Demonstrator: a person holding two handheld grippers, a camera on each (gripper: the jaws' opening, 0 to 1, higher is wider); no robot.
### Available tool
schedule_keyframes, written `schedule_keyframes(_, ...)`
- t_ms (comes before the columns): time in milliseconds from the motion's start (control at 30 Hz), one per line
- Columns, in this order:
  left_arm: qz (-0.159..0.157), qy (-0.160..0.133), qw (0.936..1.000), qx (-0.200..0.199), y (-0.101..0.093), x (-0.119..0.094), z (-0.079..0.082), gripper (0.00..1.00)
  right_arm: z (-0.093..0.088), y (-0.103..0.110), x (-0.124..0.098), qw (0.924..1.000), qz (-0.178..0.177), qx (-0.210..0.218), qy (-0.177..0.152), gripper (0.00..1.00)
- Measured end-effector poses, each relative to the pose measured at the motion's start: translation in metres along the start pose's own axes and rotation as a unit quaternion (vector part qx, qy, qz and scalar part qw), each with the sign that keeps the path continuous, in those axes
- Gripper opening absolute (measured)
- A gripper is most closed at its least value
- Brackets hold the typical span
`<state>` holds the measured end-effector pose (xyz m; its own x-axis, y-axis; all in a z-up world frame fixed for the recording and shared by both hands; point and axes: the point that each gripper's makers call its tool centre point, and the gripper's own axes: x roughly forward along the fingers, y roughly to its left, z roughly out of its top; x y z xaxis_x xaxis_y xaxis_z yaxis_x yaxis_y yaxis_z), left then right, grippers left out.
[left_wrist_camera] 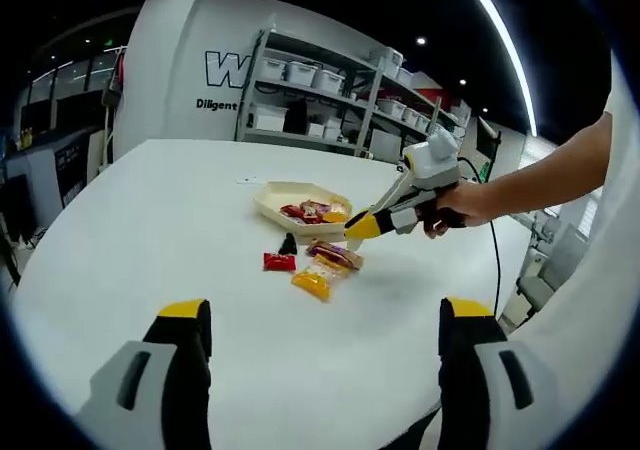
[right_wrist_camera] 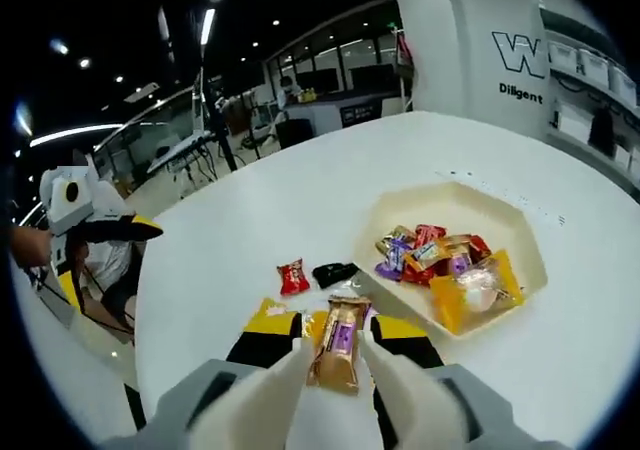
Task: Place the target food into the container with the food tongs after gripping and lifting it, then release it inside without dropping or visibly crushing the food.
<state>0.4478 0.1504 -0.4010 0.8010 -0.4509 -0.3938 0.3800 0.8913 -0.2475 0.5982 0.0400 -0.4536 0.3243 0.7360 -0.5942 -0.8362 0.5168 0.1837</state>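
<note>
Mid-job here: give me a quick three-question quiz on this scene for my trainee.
1. True or false: the snack bar between the arms of the tongs is outside the tray.
2. Which loose packets lie on the table beside the snack bar? A: red packet and black packet. B: green and blue. C: two white.
3. Fill in: the left gripper has its jaws ___.
Key: 1 true; 2 A; 3 open.

Left gripper view sits back from the table (left_wrist_camera: 150, 250), looking across at the tray (left_wrist_camera: 270, 198). Right gripper view hovers close, tray (right_wrist_camera: 530, 260) just ahead-right (both share tray and snacks).
</note>
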Motion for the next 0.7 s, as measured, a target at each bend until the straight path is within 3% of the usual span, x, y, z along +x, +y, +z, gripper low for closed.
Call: schedule_keyframes(700,0.003,-0.001,1.0000,-0.009,0.007,-0.001,-0.001,0.91,-0.020,-0.006,0.015,0.9981,-0.037,-0.039,0.031,0.25)
